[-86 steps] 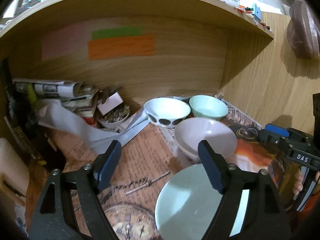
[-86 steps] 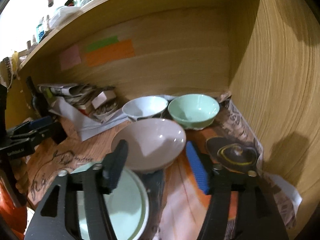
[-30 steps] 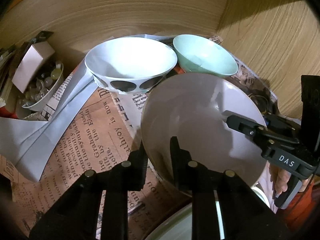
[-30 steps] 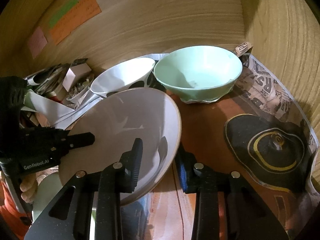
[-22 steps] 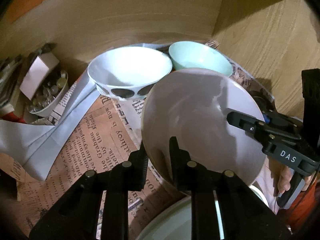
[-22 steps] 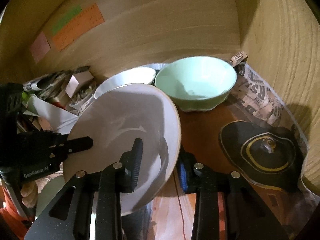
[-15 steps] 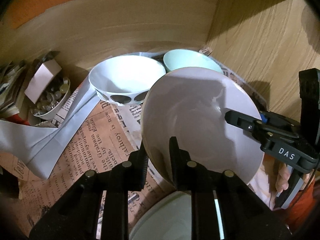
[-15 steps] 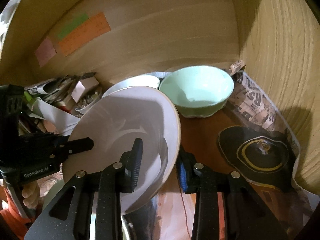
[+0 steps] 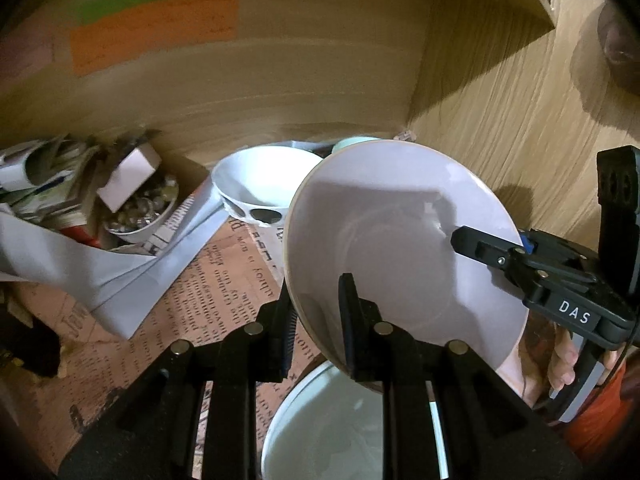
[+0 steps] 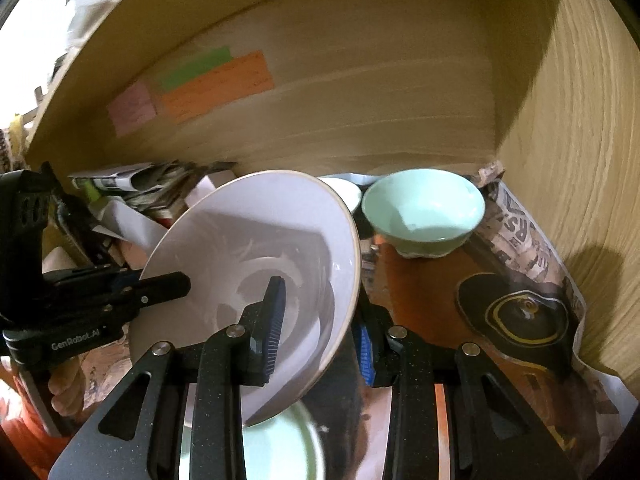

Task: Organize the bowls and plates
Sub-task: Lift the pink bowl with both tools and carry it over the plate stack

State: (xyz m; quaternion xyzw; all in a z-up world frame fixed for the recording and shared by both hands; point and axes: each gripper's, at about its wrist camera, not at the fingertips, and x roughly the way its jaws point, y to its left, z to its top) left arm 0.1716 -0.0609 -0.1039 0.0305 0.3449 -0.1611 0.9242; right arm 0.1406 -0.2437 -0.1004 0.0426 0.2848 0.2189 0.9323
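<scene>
- Wooden walls enclose a shelf nook lined with newspaper (image 9: 208, 292), and coloured paper notes (image 10: 216, 84) are stuck to the back wall in the upper left of the right wrist view.
- A pale lilac bowl (image 9: 400, 240) fills the middle of both views, tilted and lifted clear of the newspaper.
- The left gripper (image 9: 316, 316) is clamped on the bowl's near rim at the lower centre of the left wrist view, one finger outside the wall and one inside, with the jaws nearly closed.
- The right gripper (image 10: 320, 328) pinches the opposite rim at the lower centre of the right wrist view: a black finger (image 10: 272, 320) lies inside the bowl and a blue pad is behind the wall, with only the bowl's wall between them.
- Each gripper also shows in the other camera, reaching in from the frame's side to the bowl's far rim.
- A pale green plate (image 9: 352, 424) lies flat under the raised bowl at the bottom edge.
- A white bowl with dark oval spots (image 9: 260, 196) stands behind the lifted bowl, left of centre in the left wrist view.
- A mint green bowl (image 10: 424, 208) stands upright near the back right corner, just beside the white one.
- Folded papers and a small dish of round bits (image 9: 140, 208) crowd the left side.
</scene>
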